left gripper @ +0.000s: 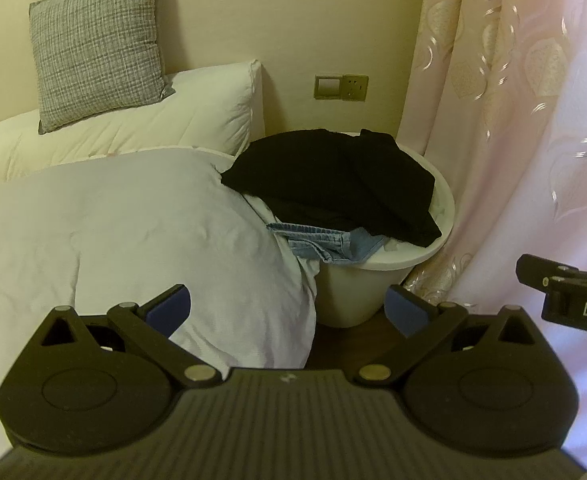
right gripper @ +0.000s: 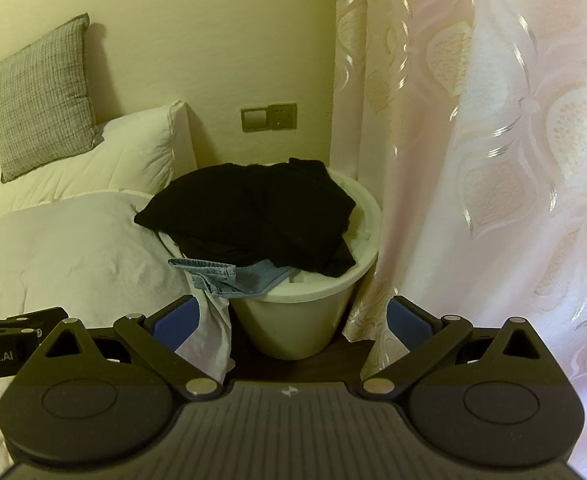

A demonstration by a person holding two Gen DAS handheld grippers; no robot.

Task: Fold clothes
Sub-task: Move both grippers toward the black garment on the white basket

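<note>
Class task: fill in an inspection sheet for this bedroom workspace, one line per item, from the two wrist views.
Surface: white duvet on bed, rumpled.
Job's things: black garment atop light-blue denim, heaped in round white plastic basket.
Clutter: grey woven cushion on white pillow.
Grippers: left hand-held gripper open; right hand-held gripper open; both empty.
Cables: nothing seen.
Surroundings: pink patterned curtain, wall socket.

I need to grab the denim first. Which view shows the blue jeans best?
The left wrist view: the blue jeans appear larger and nearer the centre, hanging over the white basket rim under the black garment. The right wrist view shows the same jeans, smaller.
</note>
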